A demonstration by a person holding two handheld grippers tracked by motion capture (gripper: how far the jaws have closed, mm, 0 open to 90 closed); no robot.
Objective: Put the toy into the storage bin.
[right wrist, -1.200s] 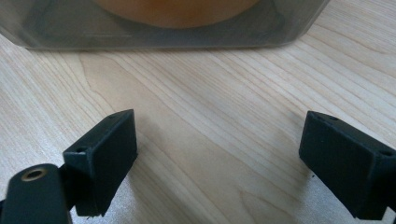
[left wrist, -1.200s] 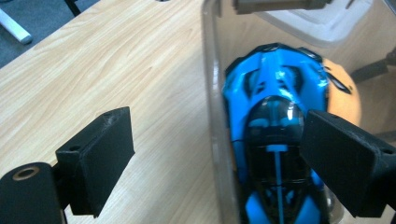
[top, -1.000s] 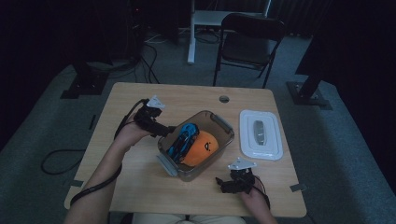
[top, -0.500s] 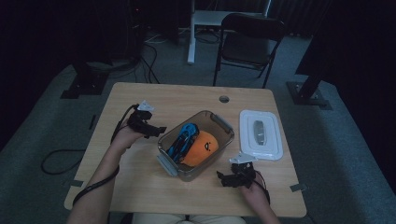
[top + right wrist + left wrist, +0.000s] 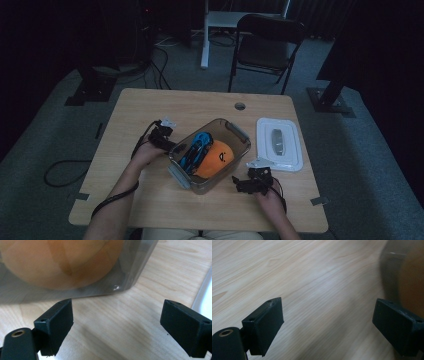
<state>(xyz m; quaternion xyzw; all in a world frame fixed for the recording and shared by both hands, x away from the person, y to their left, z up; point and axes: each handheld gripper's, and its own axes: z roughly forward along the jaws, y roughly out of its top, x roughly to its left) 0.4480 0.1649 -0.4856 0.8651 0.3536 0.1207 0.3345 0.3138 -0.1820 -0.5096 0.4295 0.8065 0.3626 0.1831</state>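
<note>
The left gripper's (image 5: pixel 327 322) two black fingers (image 5: pixel 263 325) stand spread wide with nothing between them, just bare pale wood grain; the dark translucent wall of a clear grey plastic storage box (image 5: pixel 390 272) runs close beside the finger at 3 o'clock, whether touching cannot be told. In the high view this left gripper (image 5: pixel 161 138) sits at the box's 9 o'clock side, close against its wall, held by the person's left hand (image 5: pixel 145 154).

The right gripper's (image 5: pixel 115 325) fingers (image 5: pixel 55 325) are likewise spread and hold nothing; over them, toward 12 o'clock, the rounded lower corner of the box (image 5: pixel 125 277) stands on the wood, an orange mass showing through it, with a strip of bare wood between fingers and wall. A white edge (image 5: pixel 203 295) crosses at 3 o'clock. In the high view the right gripper (image 5: pixel 255 181) lies near the box's 4 o'clock corner.

The box (image 5: pixel 235 131) stands open at mid-worktop, angled, holding an orange rounded item (image 5: pixel 216 157) and a blue item (image 5: pixel 196 149). Its white rectangular lid (image 5: pixel 279 144) lies flat at the box's 3 o'clock, apart from it. The light wooden worktop (image 5: pixel 150 107) is free toward 12 o'clock and along its 9 o'clock edge. A black folding chair (image 5: pixel 267 42) stands beyond the far edge.
</note>
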